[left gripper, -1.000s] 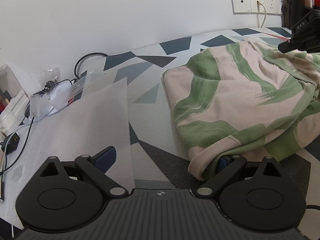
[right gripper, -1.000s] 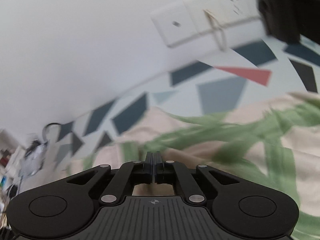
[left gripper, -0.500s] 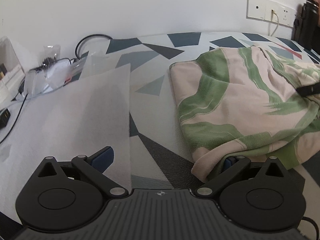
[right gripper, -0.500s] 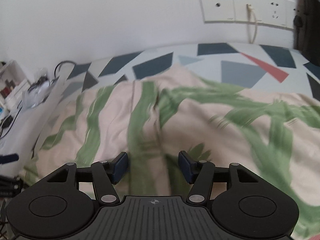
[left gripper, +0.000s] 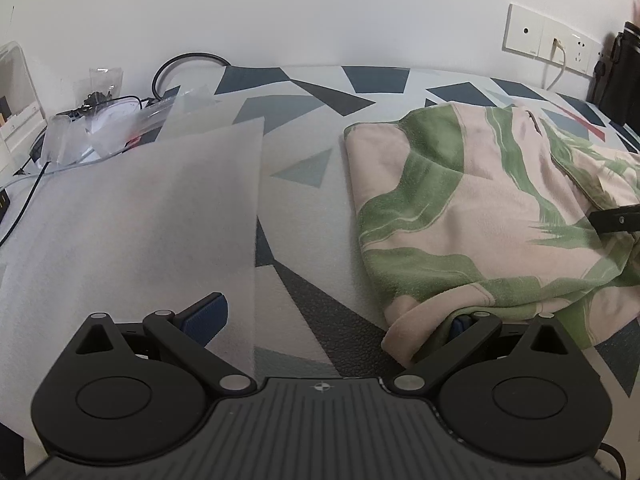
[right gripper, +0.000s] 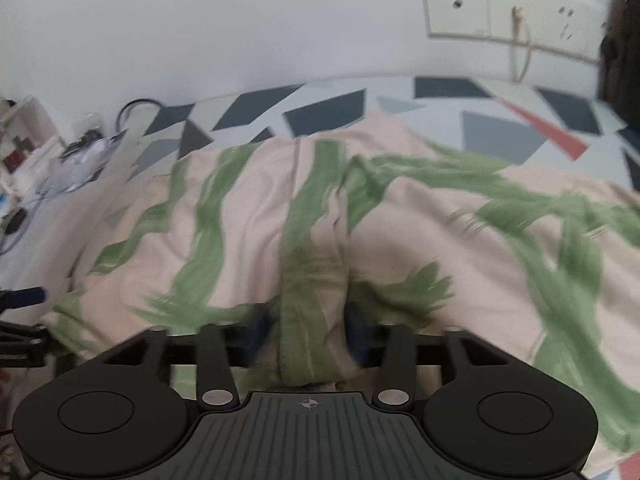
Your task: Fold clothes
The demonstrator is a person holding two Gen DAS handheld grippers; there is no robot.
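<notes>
While closing — garment (right gripper: 304, 240) fold between right fingers (right gripper: 360, 332)

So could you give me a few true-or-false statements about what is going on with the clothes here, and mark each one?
1. The garment is pink with green markings. True.
2. The left gripper is clamped shut. False: its jaws stand wide open, one finger tucked under the garment's edge.
3. A fold of cloth sits between the right gripper fingers. True; its jaws are closing.
4. The wall sockets have nothing plugged in. False: a pale cable hangs from one.
5. The garment lies on a plain white sheet. False: on a patterned mat.
</notes>
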